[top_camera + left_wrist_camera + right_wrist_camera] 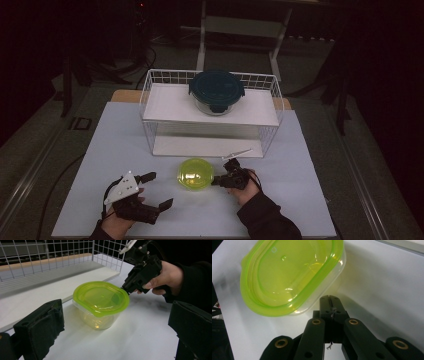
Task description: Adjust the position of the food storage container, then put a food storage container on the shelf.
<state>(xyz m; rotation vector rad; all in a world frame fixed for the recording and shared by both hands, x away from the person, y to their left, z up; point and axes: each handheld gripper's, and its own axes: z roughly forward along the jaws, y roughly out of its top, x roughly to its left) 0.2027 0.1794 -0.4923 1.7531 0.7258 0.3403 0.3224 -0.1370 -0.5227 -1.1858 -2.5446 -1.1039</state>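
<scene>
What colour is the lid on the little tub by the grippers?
The lid is bright yellow-green, on a clear tub. The left gripper view shows it best.

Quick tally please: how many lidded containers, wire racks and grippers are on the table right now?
Lidded containers: 2, the green-lidded container and the dark-lidded container
Wire racks: 1, the wire rack
Grippers: 2, the left gripper and the right gripper
Total: 5
</scene>
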